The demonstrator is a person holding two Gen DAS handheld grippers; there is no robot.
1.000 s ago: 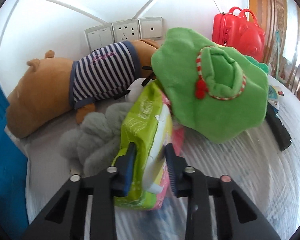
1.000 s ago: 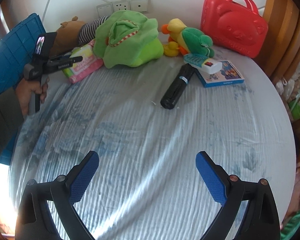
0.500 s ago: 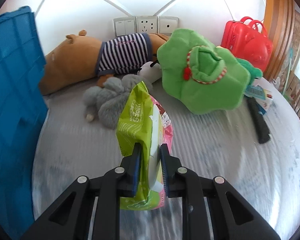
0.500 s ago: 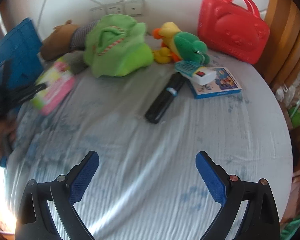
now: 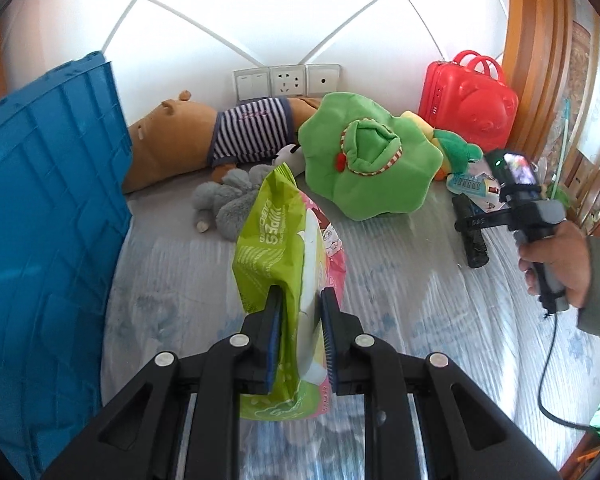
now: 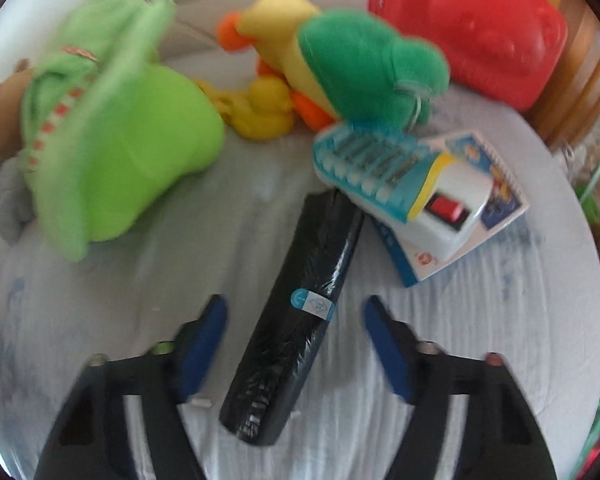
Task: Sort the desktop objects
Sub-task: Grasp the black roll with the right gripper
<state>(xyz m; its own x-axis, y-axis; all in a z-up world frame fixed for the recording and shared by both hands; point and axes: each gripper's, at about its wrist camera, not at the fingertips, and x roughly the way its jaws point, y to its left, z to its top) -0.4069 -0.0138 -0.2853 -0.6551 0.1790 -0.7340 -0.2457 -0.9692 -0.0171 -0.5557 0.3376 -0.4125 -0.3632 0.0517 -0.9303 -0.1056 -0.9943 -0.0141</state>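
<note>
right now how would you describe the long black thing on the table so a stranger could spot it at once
Start at the red bear-face case by the wall and come forward past the green and yellow plush duck to the blue-edged booklet. The black roll lies just left of it on the pale tablecloth, between the right gripper's blue pads, not yet pinched. It is the only dark, shiny cylinder, banded by a small blue-and-white label.

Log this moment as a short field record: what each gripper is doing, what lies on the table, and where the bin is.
left gripper: shut on the wipes pack, held above the table
right gripper: jaws just closing, astride the black roll, pads not yet on it
bin: blue crate at the table's left edge
back of table: bear plush, green plush, red case
beside roll: toy calculator on a booklet
</note>
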